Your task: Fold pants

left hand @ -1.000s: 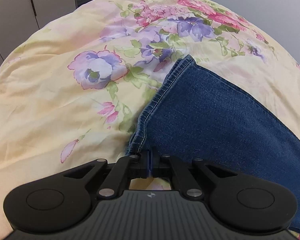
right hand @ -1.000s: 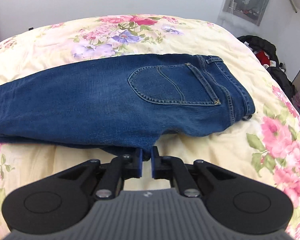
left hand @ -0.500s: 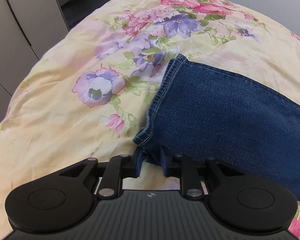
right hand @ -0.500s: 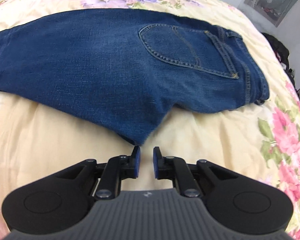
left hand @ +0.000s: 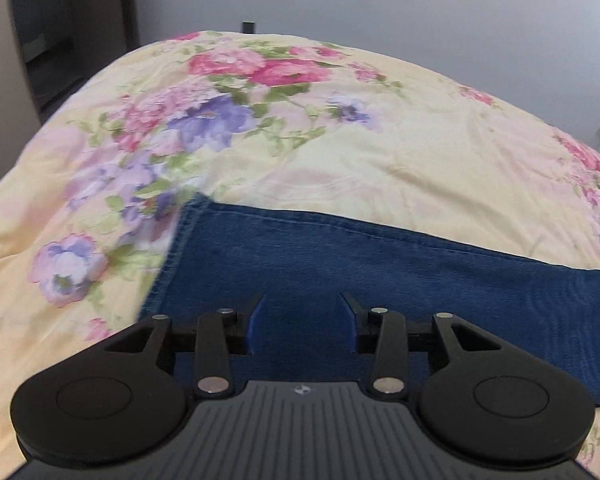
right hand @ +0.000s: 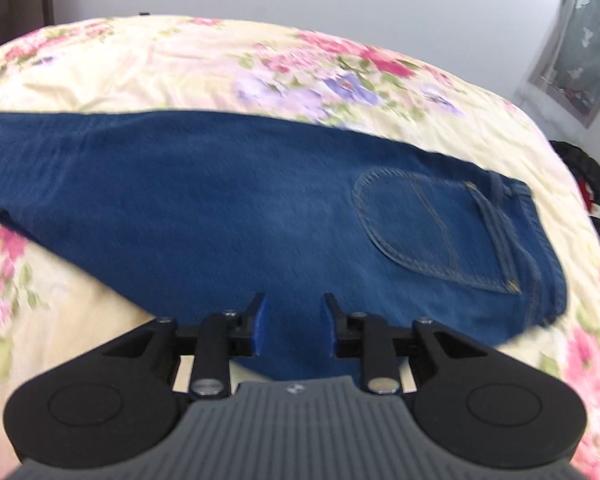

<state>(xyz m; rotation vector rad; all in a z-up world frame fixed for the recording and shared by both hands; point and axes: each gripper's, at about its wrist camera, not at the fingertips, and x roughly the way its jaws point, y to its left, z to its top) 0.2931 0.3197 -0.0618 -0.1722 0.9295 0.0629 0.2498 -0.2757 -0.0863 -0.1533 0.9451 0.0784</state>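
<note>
Blue denim pants [right hand: 228, 200] lie flat on a yellow floral bedspread [right hand: 180, 68], folded lengthwise with one leg on the other. The back pocket [right hand: 428, 224] and waistband are at the right in the right wrist view. The leg hem [left hand: 172, 256] shows at the left in the left wrist view, with the leg [left hand: 380, 264] running to the right. My left gripper [left hand: 300, 320] is open and empty above the leg near the hem. My right gripper [right hand: 292, 320] is open and empty above the seat and crotch area.
The bedspread [left hand: 380, 152] covers the bed all around the pants. A grey wall stands behind. Dark bags [right hand: 584, 176] lie beside the bed at the right. A picture [right hand: 576, 48] hangs on the wall. Cabinets and a doorway [left hand: 48, 20] are at the left.
Both grippers let go of the pants and opened wide. Both then moved forward over the denim, which now lies flat.
</note>
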